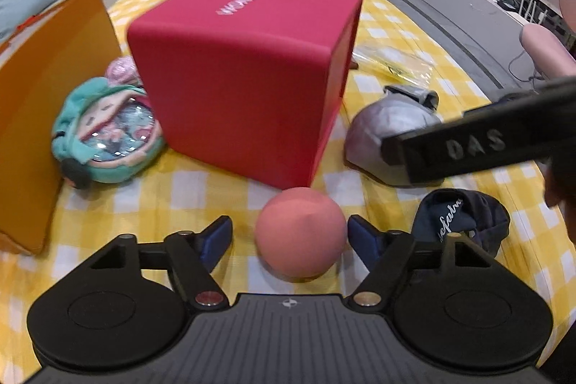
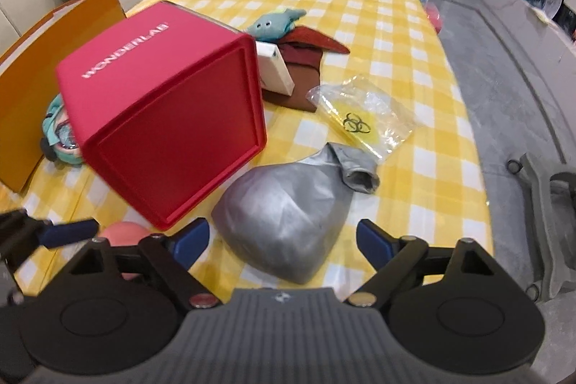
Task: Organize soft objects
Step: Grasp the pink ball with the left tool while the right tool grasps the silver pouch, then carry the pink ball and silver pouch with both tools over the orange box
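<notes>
From my left wrist camera, at nine o'clock I count one orange board (image 1: 46, 103), one teal plush bag (image 1: 104, 132), then one red box (image 1: 244, 74) at twelve. One pink ball (image 1: 301, 233) sits between my left gripper's (image 1: 289, 240) spread fingers (right pad at its edge). At three o'clock, one silver pouch (image 2: 288, 222) lies between my right gripper's (image 2: 282, 240) parted fingers, untouched; one navy cap (image 1: 464, 218) nearby.

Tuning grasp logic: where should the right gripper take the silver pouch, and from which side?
Grip the silver pouch across its bulging body, coming from the near side: the right gripper already faces it with jaws open. The narrow neck points away, and looks floppier.
</notes>
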`<state>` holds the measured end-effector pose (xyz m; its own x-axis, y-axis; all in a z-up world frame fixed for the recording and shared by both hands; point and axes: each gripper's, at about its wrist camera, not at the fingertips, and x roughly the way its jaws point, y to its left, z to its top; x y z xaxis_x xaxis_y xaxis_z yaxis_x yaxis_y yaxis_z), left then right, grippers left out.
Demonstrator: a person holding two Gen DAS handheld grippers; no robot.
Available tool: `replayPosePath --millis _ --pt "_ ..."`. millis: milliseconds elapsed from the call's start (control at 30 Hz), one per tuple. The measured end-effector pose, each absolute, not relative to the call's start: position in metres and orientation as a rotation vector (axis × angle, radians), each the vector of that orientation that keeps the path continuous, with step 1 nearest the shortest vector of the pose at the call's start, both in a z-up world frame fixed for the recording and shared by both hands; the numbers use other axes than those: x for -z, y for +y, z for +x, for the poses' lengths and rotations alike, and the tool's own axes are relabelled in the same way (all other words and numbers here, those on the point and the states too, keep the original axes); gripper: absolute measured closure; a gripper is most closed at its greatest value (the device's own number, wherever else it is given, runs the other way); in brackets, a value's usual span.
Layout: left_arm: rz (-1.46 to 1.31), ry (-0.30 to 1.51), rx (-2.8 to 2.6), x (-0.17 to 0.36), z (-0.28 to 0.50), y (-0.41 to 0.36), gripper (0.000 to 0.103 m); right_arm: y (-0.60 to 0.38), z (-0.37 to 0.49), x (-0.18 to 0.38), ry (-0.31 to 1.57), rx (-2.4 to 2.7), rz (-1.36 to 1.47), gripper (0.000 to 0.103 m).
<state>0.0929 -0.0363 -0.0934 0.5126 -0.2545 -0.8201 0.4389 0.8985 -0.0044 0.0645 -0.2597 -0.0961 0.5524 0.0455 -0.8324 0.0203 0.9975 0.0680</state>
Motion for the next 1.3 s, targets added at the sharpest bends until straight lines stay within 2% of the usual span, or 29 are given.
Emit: replayPosePath --millis 100,233,300,400,567,767,1033,1300 --pt "0.218 0.947 0.423 0.098 0.095 -0.038 0.02 -0.261 0.076 0.105 1.014 -0.018 0.082 0.018" --pt "0.213 0.936 0.43 0.1 0.096 -0.041 0.031 -0.264 0.089 0.115 1.04 -0.018 0.101 0.02" --pt "0.209 0.93 0.447 0.099 0.094 -0.042 0.038 -0.263 0.093 0.118 1.043 -0.029 0.101 0.027" --pt "0.215 0.918 0.455 0.098 0.093 -0.044 0.043 -0.258 0.099 0.122 1.05 -0.037 0.073 0.038" --pt "0.197 0.927 0.47 0.097 0.091 -0.041 0.045 -0.256 0.1 0.122 1.038 -0.029 0.041 0.07" --pt "0.191 0.936 0.469 0.091 0.091 -0.037 0.045 -0.262 0.098 0.12 1.031 -0.036 0.07 0.089" --pt "0.195 0.925 0.471 0.074 0.087 -0.039 0.045 -0.264 0.094 0.107 1.014 -0.052 0.098 0.1" --pt "0.194 0.933 0.479 0.058 0.082 -0.034 0.045 -0.267 0.079 0.085 0.987 -0.061 0.118 0.102"
